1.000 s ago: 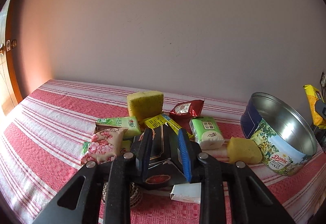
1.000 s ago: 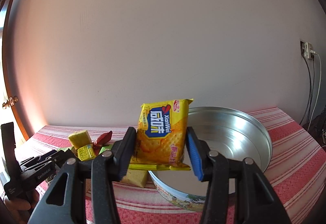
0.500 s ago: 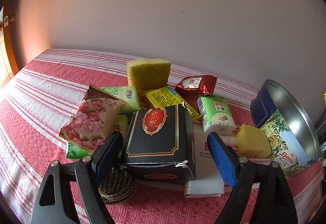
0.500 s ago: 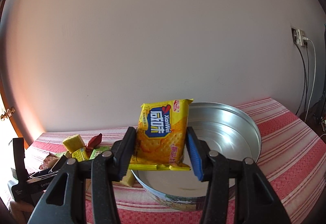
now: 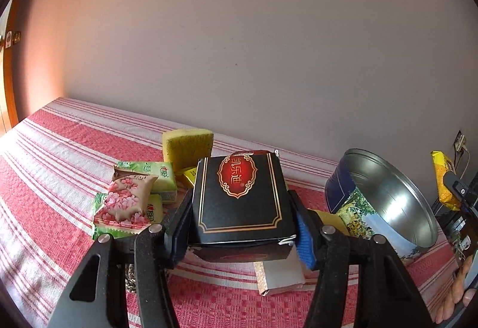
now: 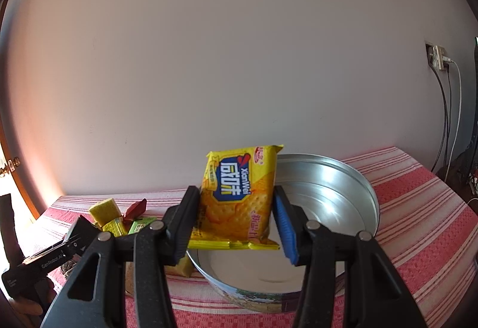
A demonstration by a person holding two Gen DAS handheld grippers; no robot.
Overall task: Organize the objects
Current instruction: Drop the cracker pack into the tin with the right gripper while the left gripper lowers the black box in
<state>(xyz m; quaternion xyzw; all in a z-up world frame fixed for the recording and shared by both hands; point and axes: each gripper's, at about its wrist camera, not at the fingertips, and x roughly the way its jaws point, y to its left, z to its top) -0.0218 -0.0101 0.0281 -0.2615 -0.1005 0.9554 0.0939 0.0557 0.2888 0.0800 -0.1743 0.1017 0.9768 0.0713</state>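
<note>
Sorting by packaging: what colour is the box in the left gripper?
Black box with gold borders and a red emblem; clearest in the left wrist view.

Striped red tablecloth [image 5: 74, 149]: snack packets [image 5: 125, 202], sponge [image 5: 187, 146], tin [image 5: 385, 199].

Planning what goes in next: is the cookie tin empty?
Empty: the cookie tin's bare metal floor and walls show; the cracker packet hangs above it.

Each claw, left [image 5: 242, 226] and right [image 6: 236, 223], has black textured plastic arms with triangular cut-outs and round silver rivets. One finger [image 5: 304, 241] carries a ribbed blue pad; the opposite pad is dark. White lettering marks the left claw's side.
</note>
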